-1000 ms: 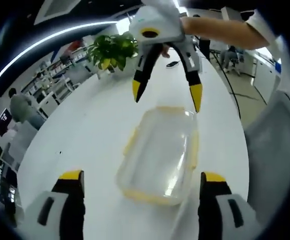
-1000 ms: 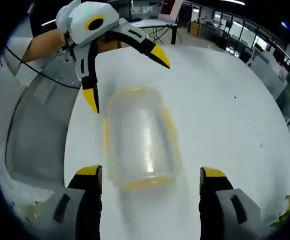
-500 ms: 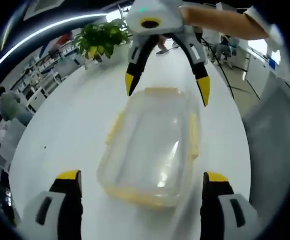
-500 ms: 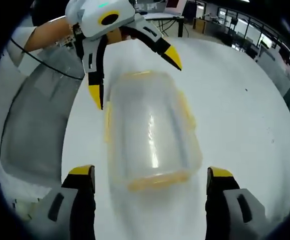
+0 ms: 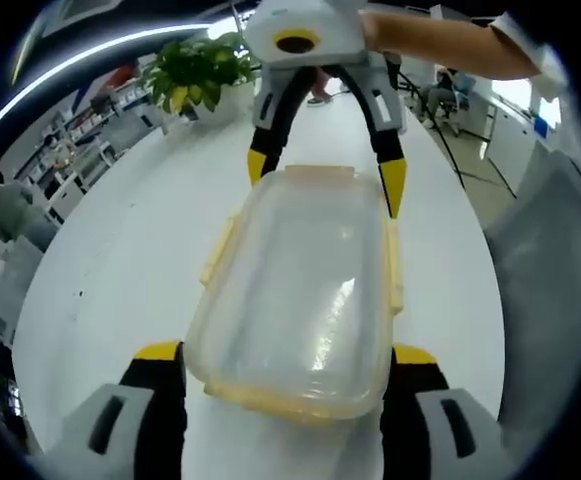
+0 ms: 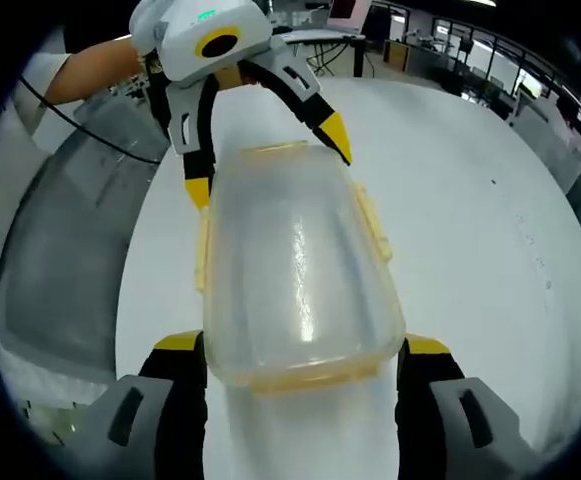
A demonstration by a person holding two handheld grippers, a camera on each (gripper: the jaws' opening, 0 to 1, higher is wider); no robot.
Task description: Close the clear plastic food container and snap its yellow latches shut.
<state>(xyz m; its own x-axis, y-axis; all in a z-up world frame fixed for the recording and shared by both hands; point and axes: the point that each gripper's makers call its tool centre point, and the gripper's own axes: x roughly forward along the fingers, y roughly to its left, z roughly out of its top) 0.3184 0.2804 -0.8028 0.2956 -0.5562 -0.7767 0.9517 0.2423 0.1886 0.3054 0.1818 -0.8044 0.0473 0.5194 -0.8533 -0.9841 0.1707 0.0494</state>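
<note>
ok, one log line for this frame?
container: on table, lid on | latches: look unsnapped | left gripper: open, straddling one end | right gripper: open, straddling other end

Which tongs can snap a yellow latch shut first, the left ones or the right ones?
Hard to pick. Both tongs straddle an end of the container, the left tongs near one end latch, the right tongs near the other.

One container [image 5: 300, 290] lies between the jaws of two grippers, the left [image 5: 285, 365] at one end and the right [image 5: 325, 178] at the other. Its lid shows four yellow latches [image 6: 373, 222], one per side. One white surface [image 5: 120, 270] carries it. One potted plant [image 5: 195, 82] stands beyond the right gripper's jaws. One grey chair back [image 6: 60, 260] stands beside the surface.
</note>
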